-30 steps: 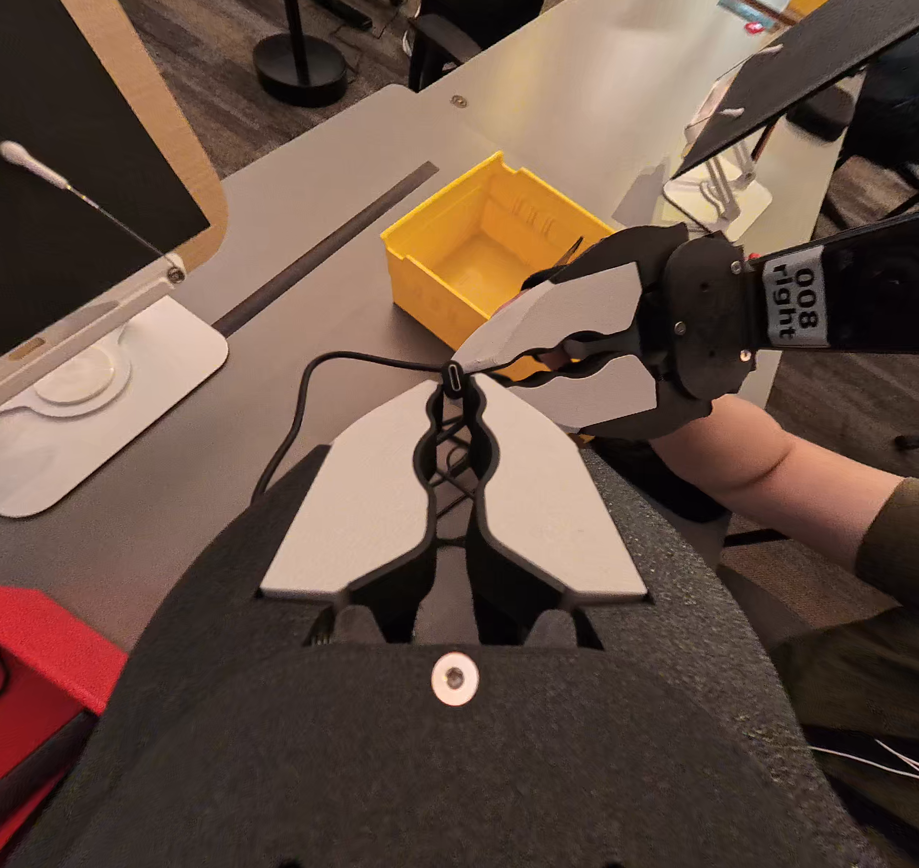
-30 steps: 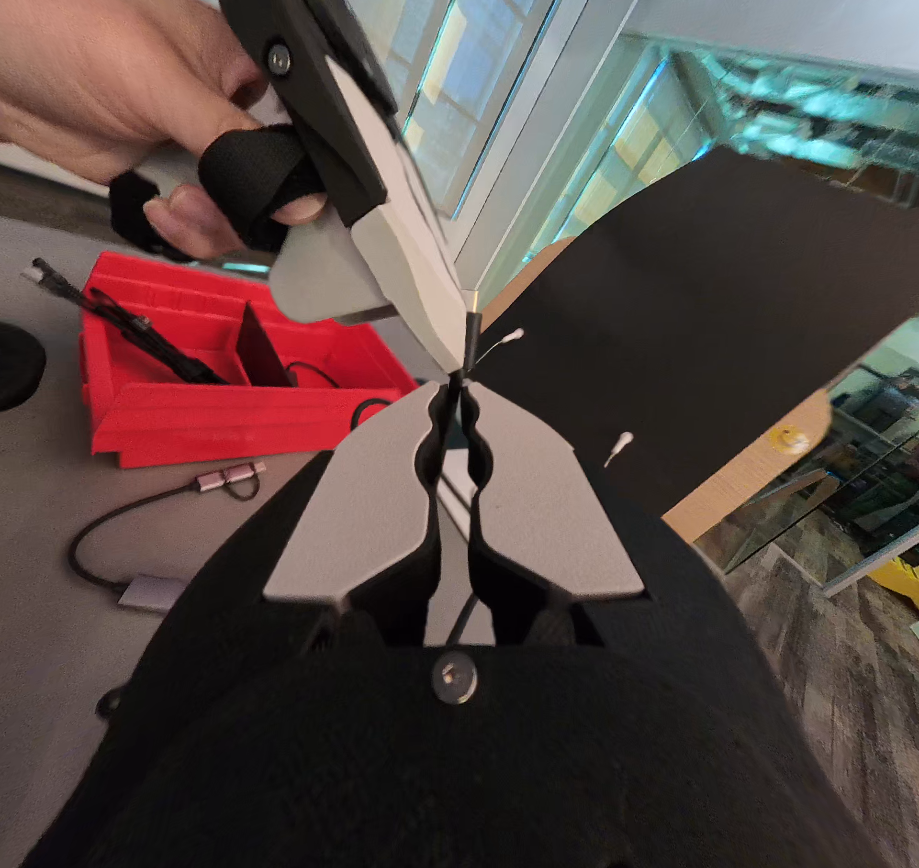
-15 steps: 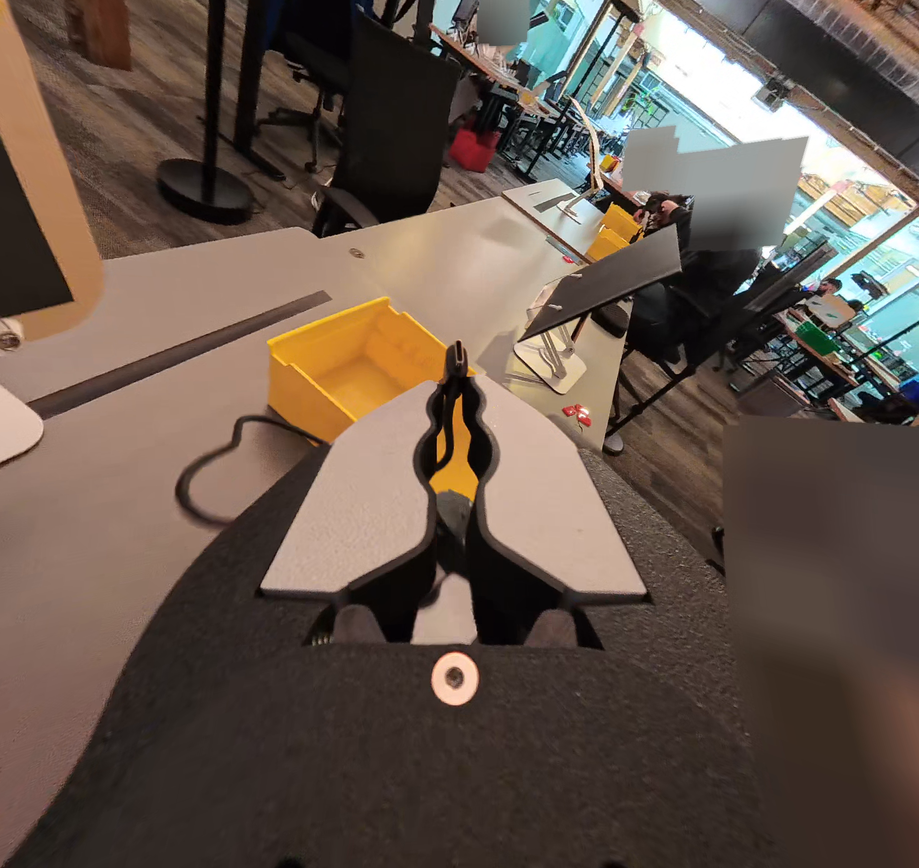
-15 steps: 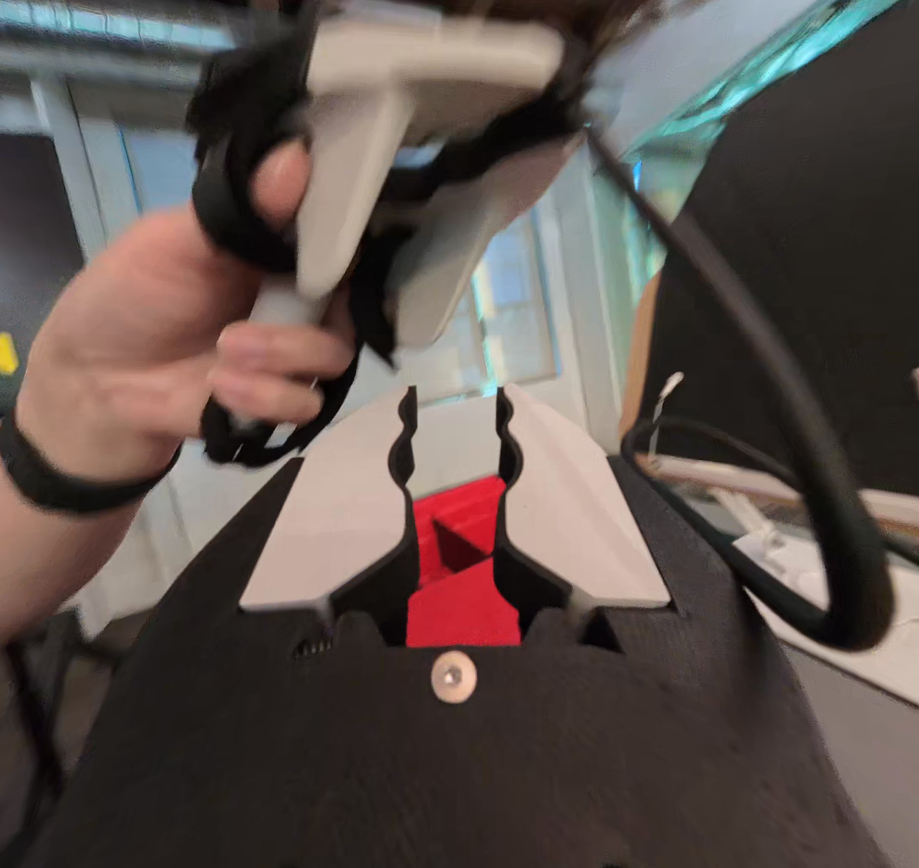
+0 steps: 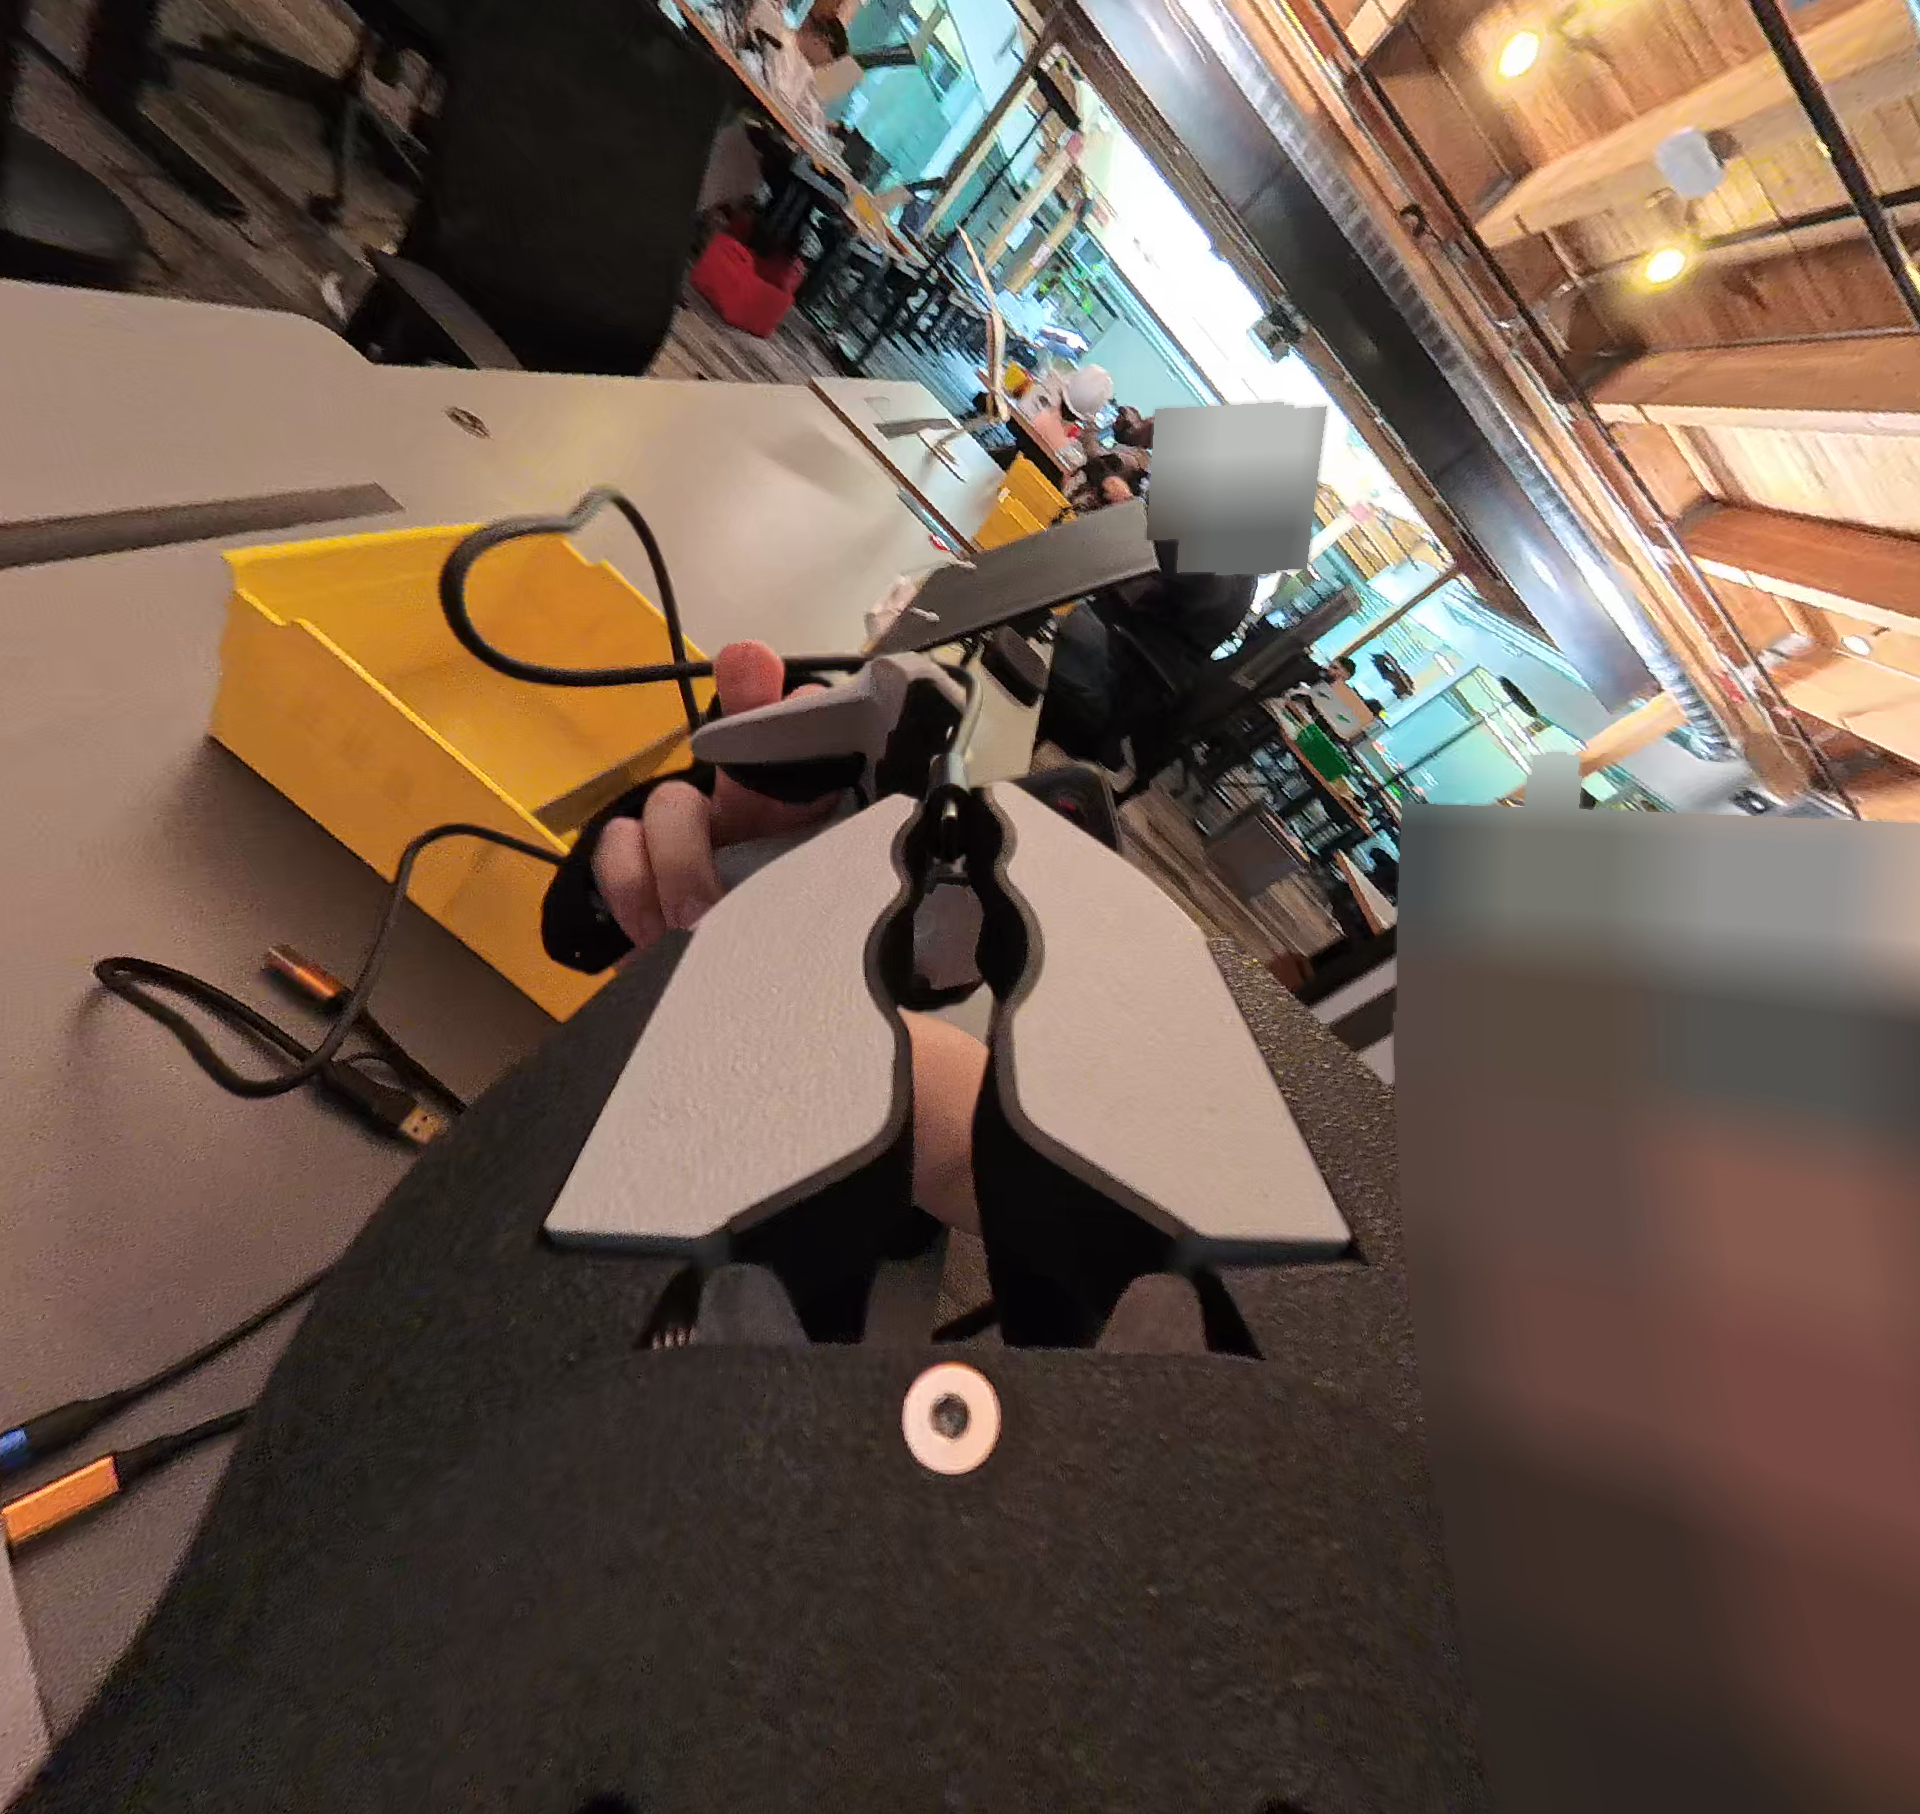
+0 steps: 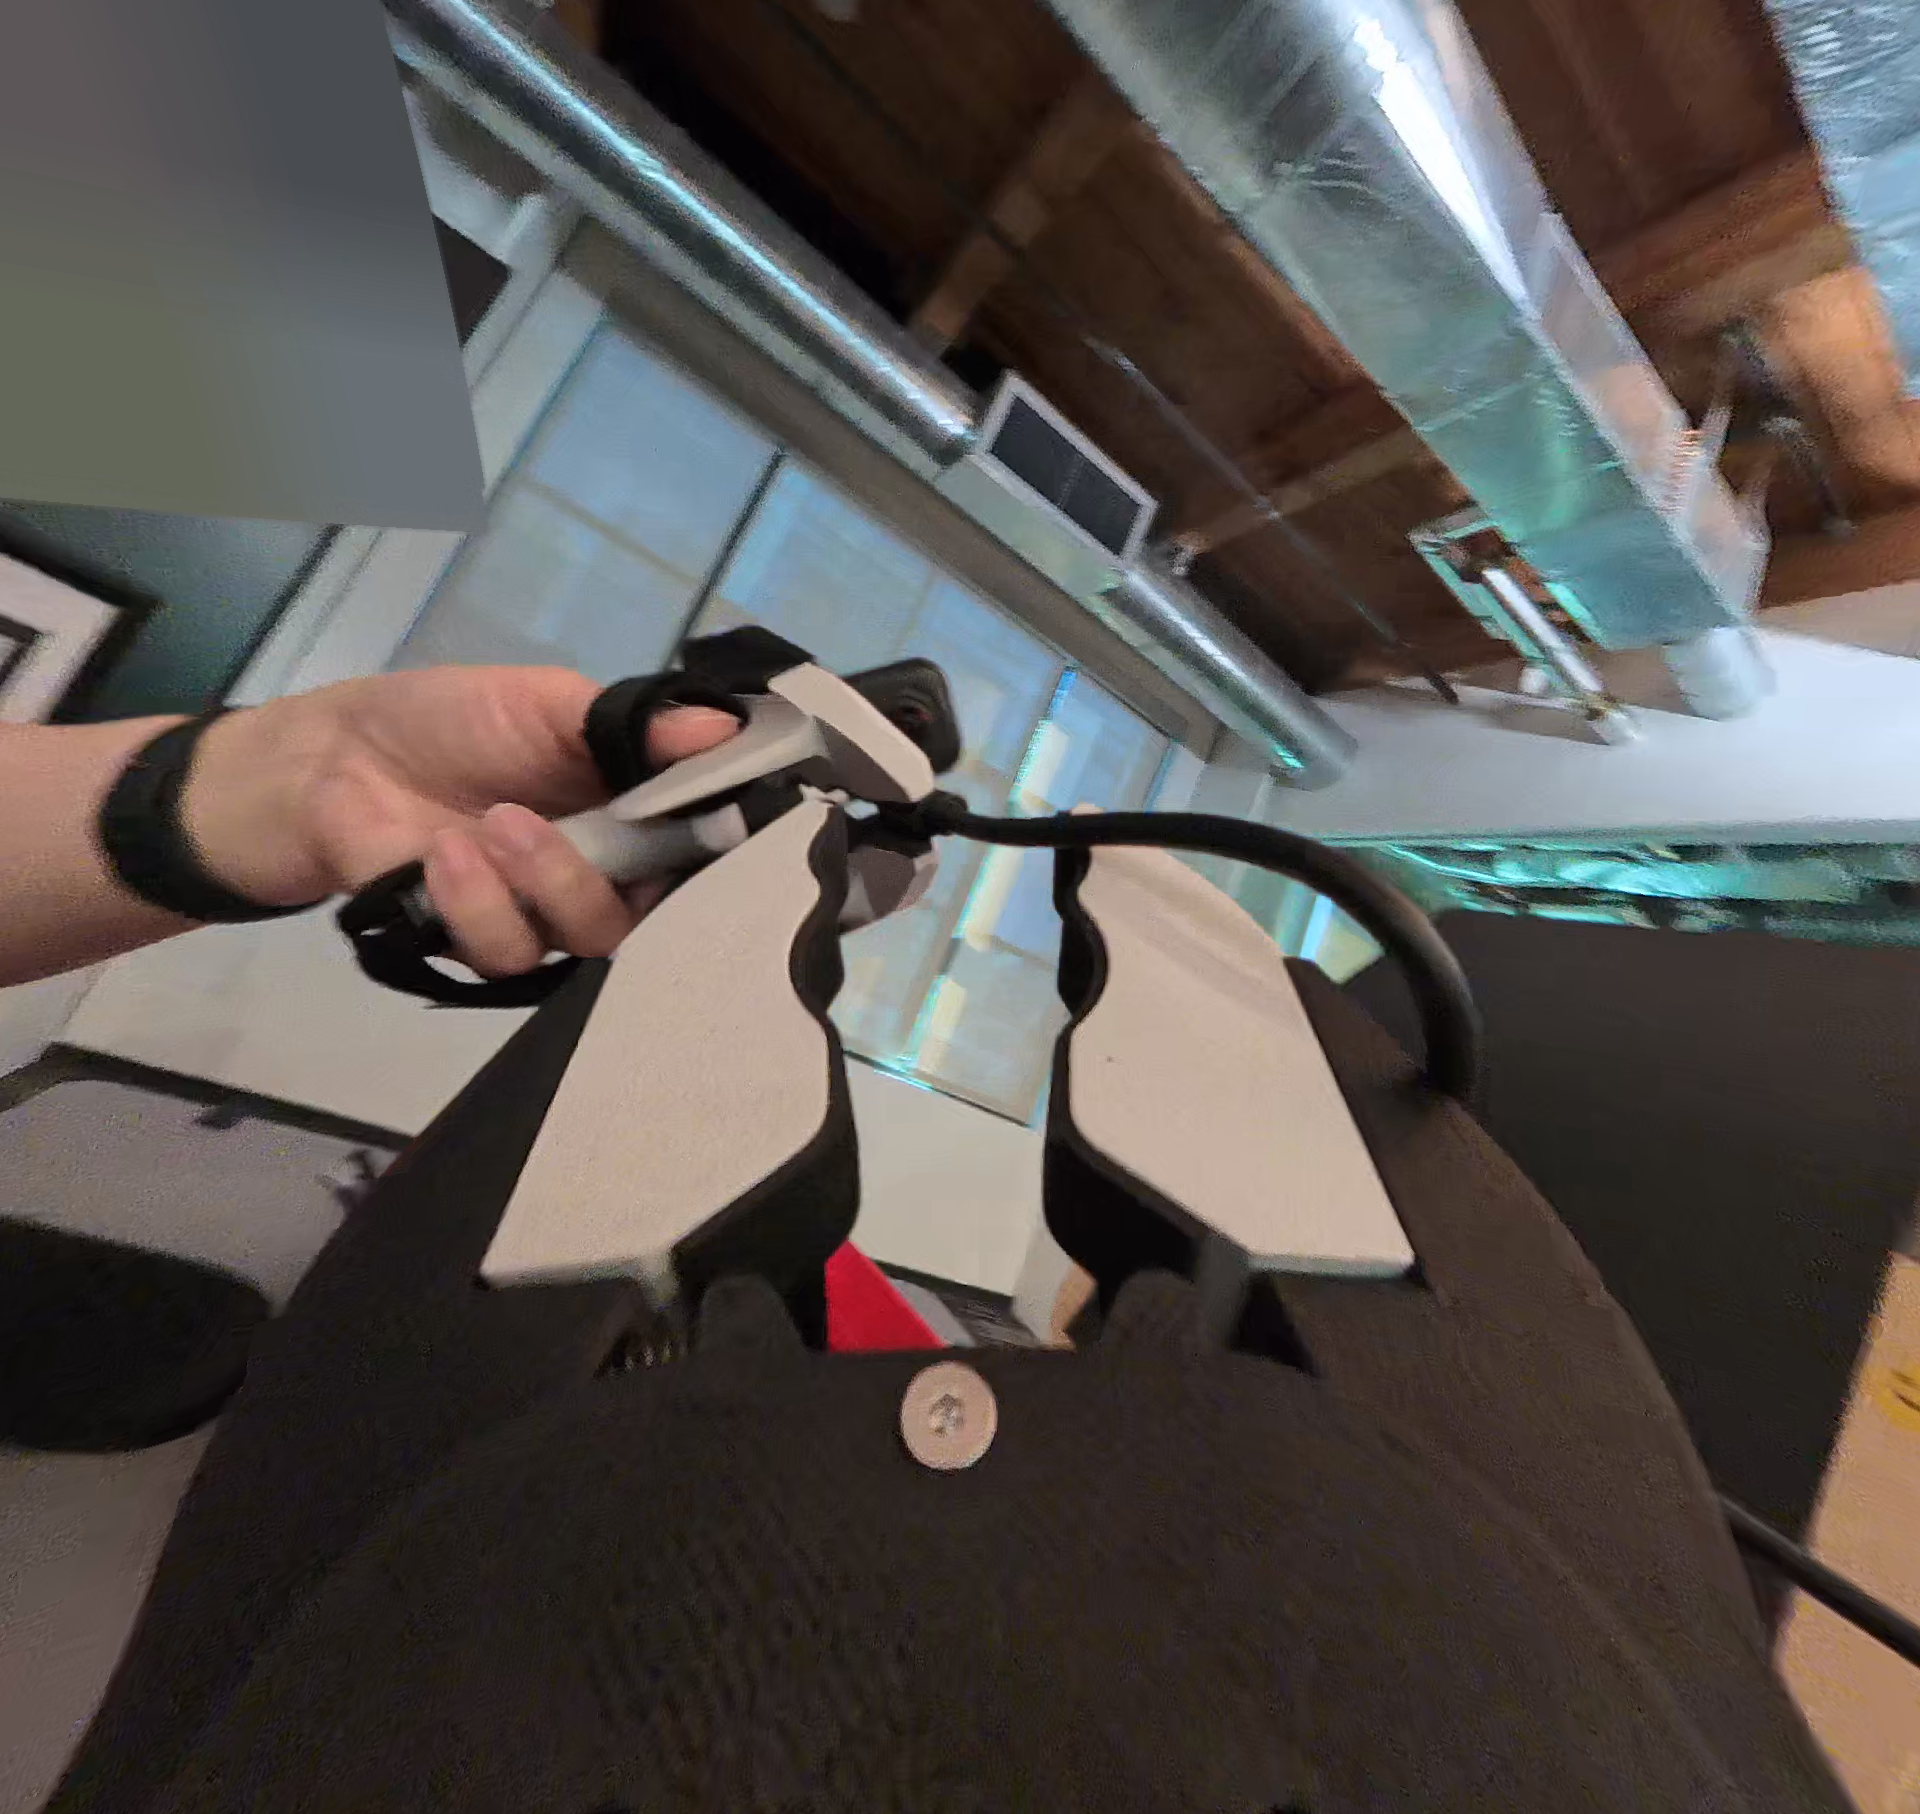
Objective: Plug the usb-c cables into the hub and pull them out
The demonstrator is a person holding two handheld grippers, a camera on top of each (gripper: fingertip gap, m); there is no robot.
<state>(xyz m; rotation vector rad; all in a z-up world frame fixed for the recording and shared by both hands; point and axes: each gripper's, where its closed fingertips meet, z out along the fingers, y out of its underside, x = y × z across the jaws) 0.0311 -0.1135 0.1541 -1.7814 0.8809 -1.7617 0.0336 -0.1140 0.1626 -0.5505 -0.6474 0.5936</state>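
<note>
Black usb-c cable [image 5: 561,663] looped, pinched in left tool [image 5: 948,808].

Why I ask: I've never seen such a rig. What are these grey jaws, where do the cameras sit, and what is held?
There is no robot. A person holds a hand tool in each hand, and a camera on each looks along its jaws. The left wrist view shows the left gripper shut on a black cable. Beyond it, on the grey table, are a yellow bin and spare cables. The right wrist view shows the right gripper open and empty. No hub is in view.
</note>
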